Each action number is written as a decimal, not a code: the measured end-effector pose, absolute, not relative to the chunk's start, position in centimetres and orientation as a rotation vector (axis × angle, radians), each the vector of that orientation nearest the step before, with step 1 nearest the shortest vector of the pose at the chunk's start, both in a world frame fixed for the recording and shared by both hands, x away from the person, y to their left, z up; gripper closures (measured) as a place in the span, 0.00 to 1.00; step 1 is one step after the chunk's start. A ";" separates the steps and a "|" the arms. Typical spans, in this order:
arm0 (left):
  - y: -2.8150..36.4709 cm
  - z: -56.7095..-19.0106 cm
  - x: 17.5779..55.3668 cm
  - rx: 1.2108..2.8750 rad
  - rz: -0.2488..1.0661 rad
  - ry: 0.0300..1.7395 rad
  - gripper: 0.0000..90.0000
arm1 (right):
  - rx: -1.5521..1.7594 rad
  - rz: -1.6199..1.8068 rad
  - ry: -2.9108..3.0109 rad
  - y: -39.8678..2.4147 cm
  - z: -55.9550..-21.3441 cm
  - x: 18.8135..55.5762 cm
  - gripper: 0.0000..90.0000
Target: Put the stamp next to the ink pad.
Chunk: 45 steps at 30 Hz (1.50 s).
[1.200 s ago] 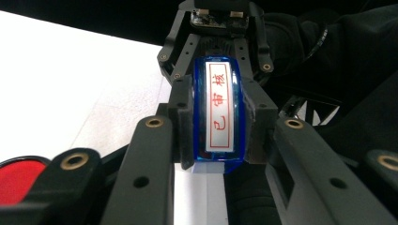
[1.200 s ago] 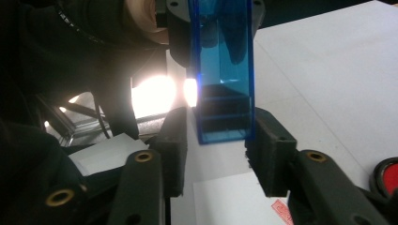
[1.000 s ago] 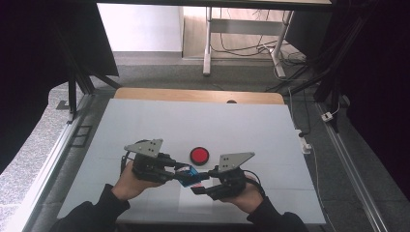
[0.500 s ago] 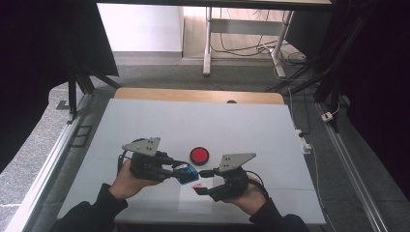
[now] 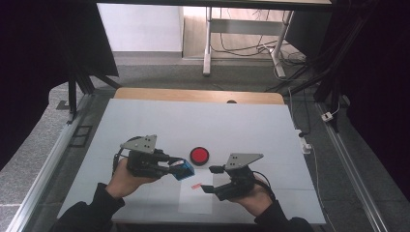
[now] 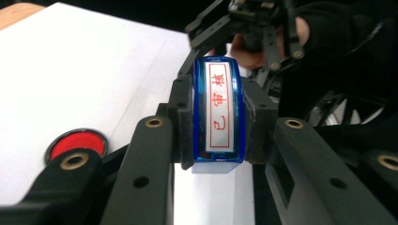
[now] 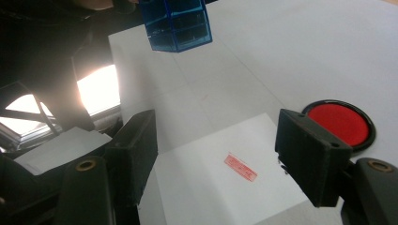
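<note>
Left gripper [image 5: 178, 166] jaws clamped on blue stamp [image 5: 183, 169], held off table [image 5: 145, 121], at 10 o'clock from paper [image 5: 196, 195]. Red mark [image 5: 196, 186] on paper. Ink pad [image 5: 199, 155] at 12 o'clock from paper, apart. Right gripper [image 5: 212, 179] over paper's right edge, jaws apart, empty.

Hidden, cropped and illegible parts

Red print on the paper sheet [image 7: 220, 187], a small mark [image 7: 240, 167], too small to read in either the right gripper view or the high view. Blue stamp [image 7: 177, 23] cut off by the top edge there; red ink pad [image 6: 77, 144] partly covered by the left tool [image 6: 218, 122].
</note>
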<state>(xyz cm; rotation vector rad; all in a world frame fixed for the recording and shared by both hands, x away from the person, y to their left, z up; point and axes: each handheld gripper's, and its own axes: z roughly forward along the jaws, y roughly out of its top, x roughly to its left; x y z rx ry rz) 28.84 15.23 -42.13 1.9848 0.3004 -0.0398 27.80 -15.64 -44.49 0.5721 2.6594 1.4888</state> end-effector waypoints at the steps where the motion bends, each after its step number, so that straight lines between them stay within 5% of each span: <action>1: 15.2 -42.1 28.8 1.985 -0.040 0.300 0.77 | 0.577 1.485 2.657 -15.7 -44.5 27.8 0.31; 45: 18.0 -43.3 30.5 2.121 0.185 0.655 0.77 | 0.934 1.170 2.478 -22.3 -46.1 25.3 0.00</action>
